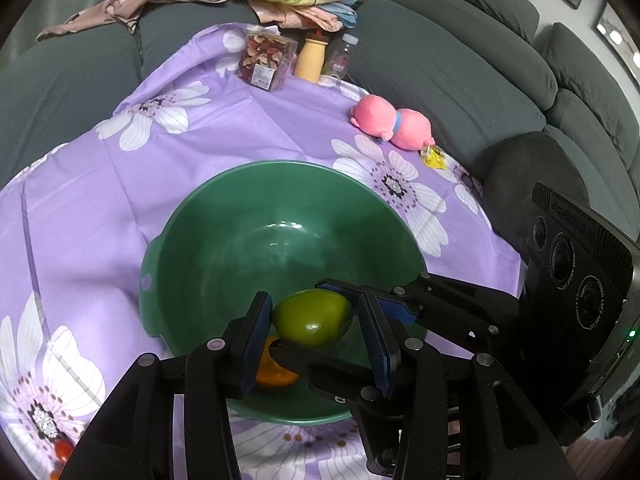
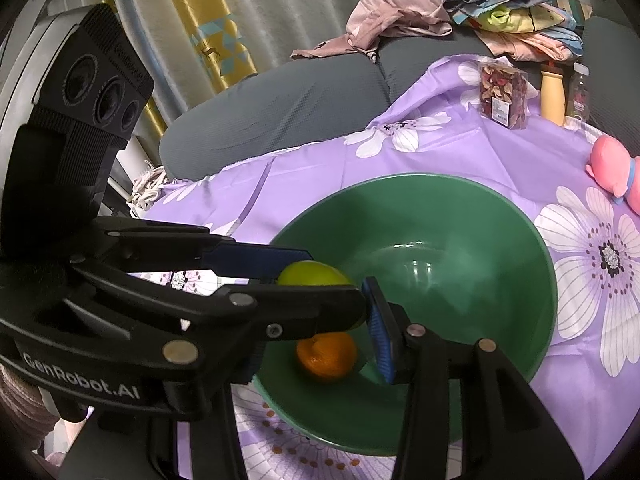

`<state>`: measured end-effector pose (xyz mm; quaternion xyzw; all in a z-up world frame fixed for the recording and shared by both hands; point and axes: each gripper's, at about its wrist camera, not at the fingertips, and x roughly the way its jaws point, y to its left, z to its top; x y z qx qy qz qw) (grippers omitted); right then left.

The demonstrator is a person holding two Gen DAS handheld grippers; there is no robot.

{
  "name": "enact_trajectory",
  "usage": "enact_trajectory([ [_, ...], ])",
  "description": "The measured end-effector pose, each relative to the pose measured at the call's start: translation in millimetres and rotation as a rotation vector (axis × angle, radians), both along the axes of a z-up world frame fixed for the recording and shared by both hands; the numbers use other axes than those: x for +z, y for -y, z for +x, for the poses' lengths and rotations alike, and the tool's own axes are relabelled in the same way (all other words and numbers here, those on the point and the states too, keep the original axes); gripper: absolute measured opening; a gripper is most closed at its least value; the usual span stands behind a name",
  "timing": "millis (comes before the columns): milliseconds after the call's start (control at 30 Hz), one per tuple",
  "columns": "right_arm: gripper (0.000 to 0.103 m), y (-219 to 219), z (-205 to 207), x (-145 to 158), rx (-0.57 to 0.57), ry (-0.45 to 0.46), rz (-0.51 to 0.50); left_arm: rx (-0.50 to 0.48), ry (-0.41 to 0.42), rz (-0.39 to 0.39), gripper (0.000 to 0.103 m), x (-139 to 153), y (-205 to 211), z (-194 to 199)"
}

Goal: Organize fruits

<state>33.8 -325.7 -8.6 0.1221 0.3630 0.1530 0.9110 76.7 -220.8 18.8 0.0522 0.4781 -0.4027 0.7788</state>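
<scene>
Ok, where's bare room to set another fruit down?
Free: the green bowl's far floor; purple cloth between bowl and snack box, and left of the bowl. Crowded: near rim, left gripper and right gripper clamp the green fruit over the orange.

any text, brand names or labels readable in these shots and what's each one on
"GenRobot.AI": white lettering on the left claw's black arm, right wrist view.
"WIDE ANGLE": ring around a lens on the right claw's camera block.
Brand line on top of that block: partly cut off, not fully readable.
Label on the snack packet: too small to read.
Label on the clear bottle: blurred.
</scene>
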Motion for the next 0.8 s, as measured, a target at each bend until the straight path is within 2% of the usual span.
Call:
enact_trajectory([
  [600,0.046,2.7,2.1,-2.7,-0.006,-0.005,0.001,0.006,-0.003,-0.001,0.044,-4.0,0.4,0.4],
  [700,0.047,2.6,1.9,-4.2,-0.007,-0.009,0.004,0.016,0.003,0.010,0.051,-6.2,-0.3,0.5],
  [733,0.050,3.4,1.4,-4.6,-0.010,-0.010,0.007,0.022,0.003,0.013,0.056,-6.9,-1.3,0.8],
  [800,0.054,4.2,1.3,-4.2,-0.015,-0.010,0.011,0.031,-0.006,0.008,0.060,-7.0,-4.5,2.9],
])
